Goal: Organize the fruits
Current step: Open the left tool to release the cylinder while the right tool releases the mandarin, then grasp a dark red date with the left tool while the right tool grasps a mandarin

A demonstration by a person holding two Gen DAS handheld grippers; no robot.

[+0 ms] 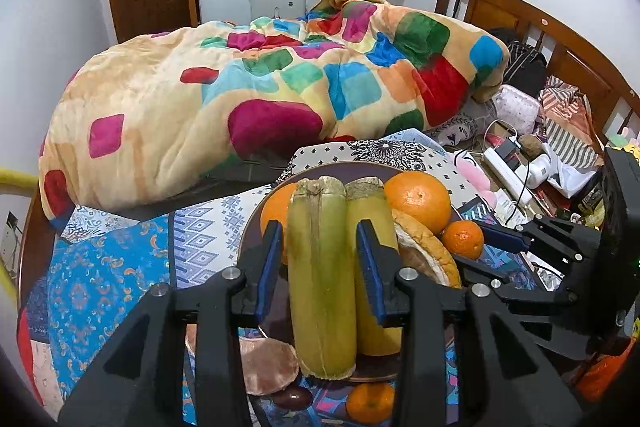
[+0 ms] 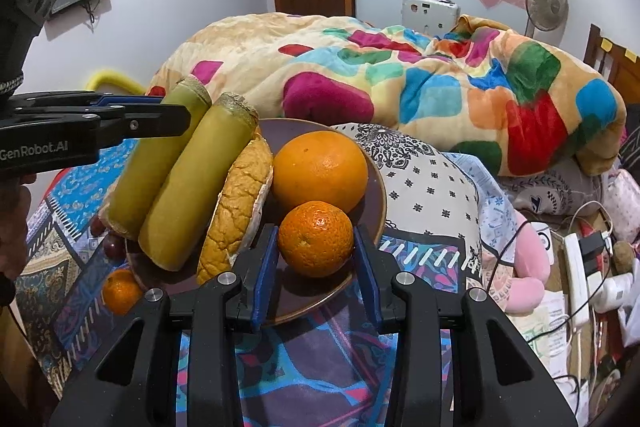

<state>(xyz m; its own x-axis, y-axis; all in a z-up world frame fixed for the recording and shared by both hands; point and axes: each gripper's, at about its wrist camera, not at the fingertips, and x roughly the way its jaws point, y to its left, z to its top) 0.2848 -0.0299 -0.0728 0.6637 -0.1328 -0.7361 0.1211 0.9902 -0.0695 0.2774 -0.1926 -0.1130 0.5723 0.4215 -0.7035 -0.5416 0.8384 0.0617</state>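
Left wrist view: left claw (image 1: pixel 318 263) clamped on sugarcane piece (image 1: pixel 320 279) over the plate (image 1: pixel 252 227); right claw (image 2: pixel 316 259) spread, straddling mandarin (image 2: pixel 316 238) on plate's near side

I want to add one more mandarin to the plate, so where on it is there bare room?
The plate is crowded on its left: two cane sticks, a peel, then the big orange. Bare patches: the far strip behind the orange, and the near rim below the small mandarin, though the right claw straddles that. Another mandarin lies off the plate.
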